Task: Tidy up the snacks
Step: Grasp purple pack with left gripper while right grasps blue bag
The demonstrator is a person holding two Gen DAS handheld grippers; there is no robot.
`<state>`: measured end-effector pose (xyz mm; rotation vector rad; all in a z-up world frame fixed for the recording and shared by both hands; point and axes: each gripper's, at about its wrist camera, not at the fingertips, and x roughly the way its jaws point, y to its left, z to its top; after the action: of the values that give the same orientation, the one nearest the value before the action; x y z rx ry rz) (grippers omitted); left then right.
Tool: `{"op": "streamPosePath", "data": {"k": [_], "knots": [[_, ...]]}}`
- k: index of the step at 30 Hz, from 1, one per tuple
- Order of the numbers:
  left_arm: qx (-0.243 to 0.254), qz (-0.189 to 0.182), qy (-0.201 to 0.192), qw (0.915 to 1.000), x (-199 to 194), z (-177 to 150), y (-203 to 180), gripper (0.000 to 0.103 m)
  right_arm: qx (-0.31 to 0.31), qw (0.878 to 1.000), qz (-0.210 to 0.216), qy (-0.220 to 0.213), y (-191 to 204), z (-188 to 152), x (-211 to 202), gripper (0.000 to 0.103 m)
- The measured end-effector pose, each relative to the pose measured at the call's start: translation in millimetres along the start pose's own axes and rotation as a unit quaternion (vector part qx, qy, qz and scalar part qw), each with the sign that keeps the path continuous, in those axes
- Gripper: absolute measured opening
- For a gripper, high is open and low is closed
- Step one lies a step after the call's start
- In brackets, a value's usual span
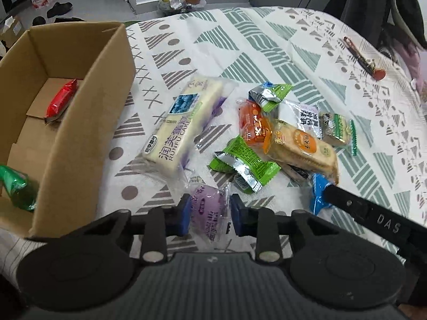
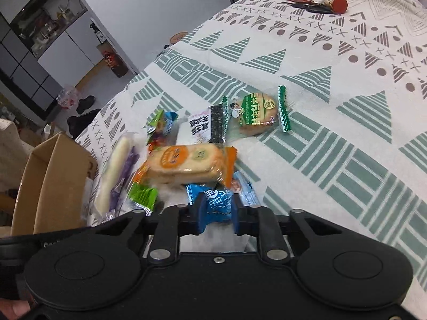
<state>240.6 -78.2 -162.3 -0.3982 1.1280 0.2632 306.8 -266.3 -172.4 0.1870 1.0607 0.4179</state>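
A: Left to right, what do we have?

B: Cardboard box (image 1: 80, 112) at far left on the patterned tablecloth (image 1: 240, 40). Inside it we see a red packet (image 1: 61, 98) and a green wrapper (image 1: 16, 186).

A: Next to the box?

B: Long white cake pack (image 1: 178, 122), then the pile: green packets (image 1: 240, 160), orange packet (image 1: 250, 125), cracker pack (image 1: 301, 149), small green-edged biscuit (image 1: 336, 128).

A: Our left gripper (image 1: 209, 213)?

B: Jaws partly closed around a purple snack pouch (image 1: 210, 213). Blue pads sit on either side of it; we can't tell if they're pressing it.

A: Right gripper (image 2: 217, 210)?

B: Clamped on a blue snack packet (image 2: 216, 202), pads squeezing both sides, at the near edge of the pile just under the cracker pack.

A: Far right?

B: Keys with a red tag (image 2: 320, 1) near the table's far edge, well apart from the snacks.
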Motion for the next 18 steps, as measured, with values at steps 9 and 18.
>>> {"op": "streamPosePath", "data": {"k": [9, 18], "knots": [[-0.02, -0.027, -0.013, 0.9993, -21, -7, 21, 0.018, 0.007, 1.0, -0.008, -0.004, 17, -16, -25, 0.0], [-0.044, -0.05, -0.021, 0.9975, -31, -8, 45, 0.006, 0.044, 0.997, -0.061, -0.007, 22, -14, -15, 0.068]]}}
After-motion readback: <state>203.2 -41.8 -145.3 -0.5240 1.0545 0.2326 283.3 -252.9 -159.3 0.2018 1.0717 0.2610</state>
